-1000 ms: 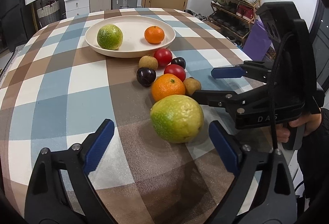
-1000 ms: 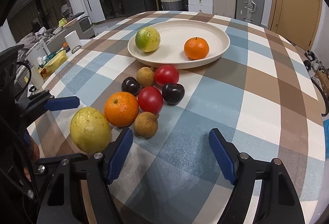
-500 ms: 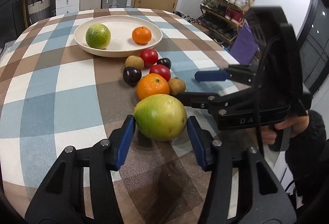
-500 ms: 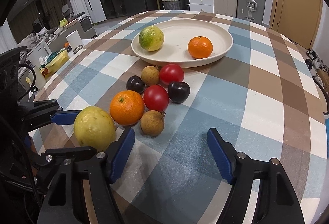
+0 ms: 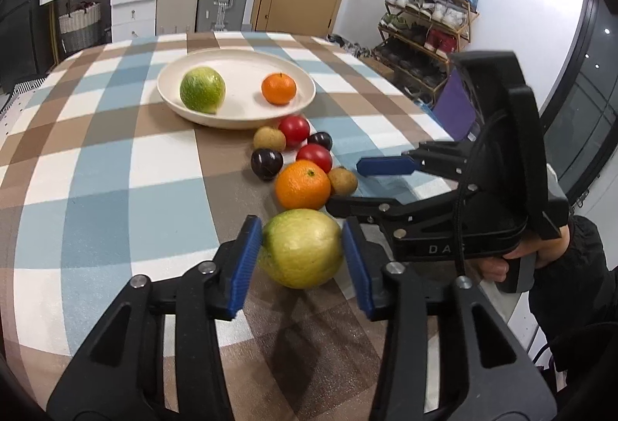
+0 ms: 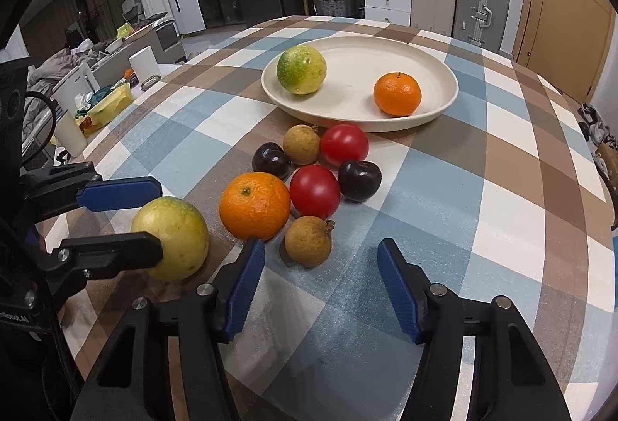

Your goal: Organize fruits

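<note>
My left gripper [image 5: 297, 247] is shut on a yellow-green citrus fruit [image 5: 302, 248], lifted slightly above the checked tablecloth; it also shows in the right wrist view [image 6: 172, 237]. My right gripper [image 6: 320, 289] is open and empty, just in front of a brown longan [image 6: 308, 241]. An orange [image 6: 255, 206], two red tomatoes [image 6: 314, 191], two dark plums [image 6: 359, 180] and another longan [image 6: 301, 144] lie clustered on the cloth. A cream plate [image 6: 436, 73] behind them holds a green citrus [image 6: 301, 69] and a small orange [image 6: 397, 94].
The round table's edge [image 5: 436, 116] drops off to the right, near a shoe rack [image 5: 425, 31]. White cups and clutter [image 6: 73, 112] sit beyond the table's left edge. Drawers and suitcases [image 6: 479, 4] stand against the far wall.
My left gripper has closed its jaws onto the yellow-green citrus and raised it a little. My right gripper has edged forward toward the near longan, still open.
</note>
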Tool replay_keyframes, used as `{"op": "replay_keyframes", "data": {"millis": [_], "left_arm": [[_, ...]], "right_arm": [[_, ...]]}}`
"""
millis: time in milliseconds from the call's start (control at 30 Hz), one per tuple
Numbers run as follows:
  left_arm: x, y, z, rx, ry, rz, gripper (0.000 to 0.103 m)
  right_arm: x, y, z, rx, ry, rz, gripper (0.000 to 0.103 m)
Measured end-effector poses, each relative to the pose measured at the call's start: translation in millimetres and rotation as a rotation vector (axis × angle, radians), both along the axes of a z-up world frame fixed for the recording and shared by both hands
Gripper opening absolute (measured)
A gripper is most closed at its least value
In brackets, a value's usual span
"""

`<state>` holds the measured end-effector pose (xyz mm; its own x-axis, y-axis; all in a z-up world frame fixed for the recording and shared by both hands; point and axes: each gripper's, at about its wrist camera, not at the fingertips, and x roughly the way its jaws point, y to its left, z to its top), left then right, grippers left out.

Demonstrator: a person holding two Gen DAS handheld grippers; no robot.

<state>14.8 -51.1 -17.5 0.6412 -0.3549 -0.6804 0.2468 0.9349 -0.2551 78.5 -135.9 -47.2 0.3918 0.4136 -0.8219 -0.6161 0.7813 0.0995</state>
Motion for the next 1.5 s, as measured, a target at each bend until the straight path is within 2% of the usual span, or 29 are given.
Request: {"op": "replay_keyframes", "data": {"millis": [67,133,300,433,500,567,767,1167,1500], "left_arm": [[1,-4,-4,0.011,0.018,-0.013,0.056],[3,-7,-10,0.017,0.036,-0.026,0.059],[7,-7,-18,0.001,0.074,-0.033,0.059],[6,-7,-19,-0.015,0.069,-0.040,0.052],[5,-8,-19,-0.007,0.063,-0.043,0.051],[4,-9,-18,-0.005,0.056,-0.048,0.051],[4,-5,-14,-0.017,0.041,-0.037,0.051],[-1,4,-2,-0.029,-0.001,-0.002,0.051],[-4,23,22,-0.026,-0.075,0.075,0.051]], "right_arm": [[-1,0,0,-0.004,-0.003,0.004,0.061],[-1,1,0,-0.005,-0.006,0.006,0.060],[-2,1,0,-0.015,-0.020,0.015,0.050],[-1,2,0,-0.016,-0.025,0.016,0.043],[-1,1,0,-0.012,-0.027,0.015,0.040],[-2,2,0,-0.005,-0.027,0.021,0.032],[-5,0,1,0.008,-0.030,0.025,0.025],[-11,-5,7,0.028,-0.058,0.007,0.024],[-23,-15,30,0.098,-0.116,-0.030,0.024]]}}
